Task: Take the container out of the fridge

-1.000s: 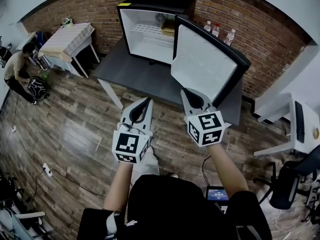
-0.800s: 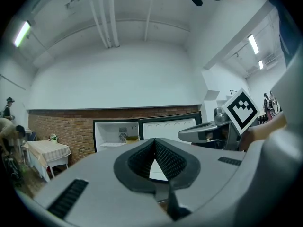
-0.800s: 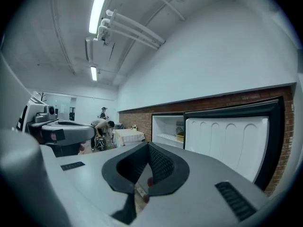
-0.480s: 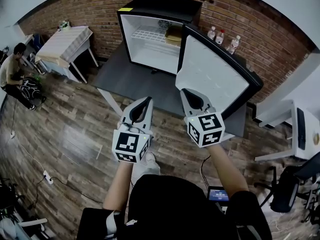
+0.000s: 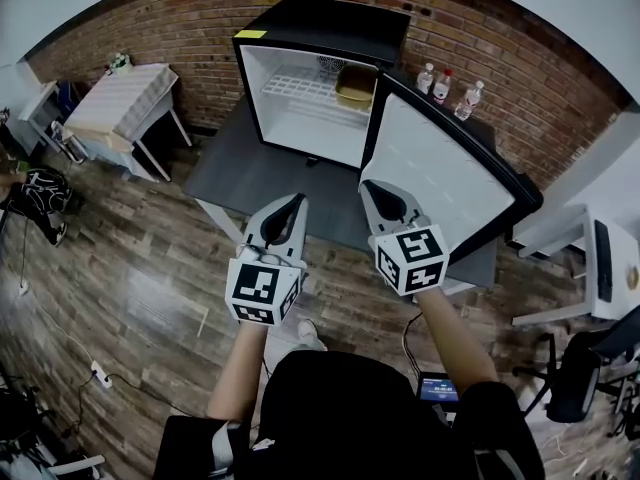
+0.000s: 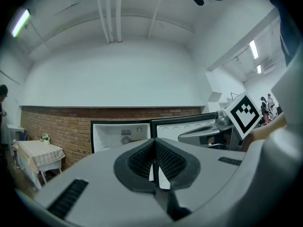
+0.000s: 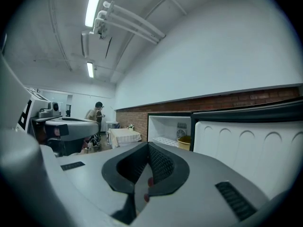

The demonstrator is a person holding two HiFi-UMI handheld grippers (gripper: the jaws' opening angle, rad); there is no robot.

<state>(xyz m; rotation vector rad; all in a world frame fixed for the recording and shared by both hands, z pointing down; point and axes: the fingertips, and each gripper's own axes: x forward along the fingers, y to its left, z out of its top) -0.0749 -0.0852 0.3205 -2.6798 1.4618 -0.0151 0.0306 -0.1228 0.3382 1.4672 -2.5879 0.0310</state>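
The left gripper and the right gripper both have their jaws pressed together on nothing, held side by side short of the tabletop. They are grey moulded shells with ribbed black pads (each carries a marker cube at its back). Just ahead of the right gripper stands the fridge door, wide open, its white inner liner pressed into rounded panels. Beyond both grippers sits the fridge, a black box with a white interior and a wire shelf. The container — a shallow yellowish tub, likely plastic — rests on that shelf, well ahead of either gripper. The door is open, so I judge that step done; reaching in, gripping and lifting out all remain.
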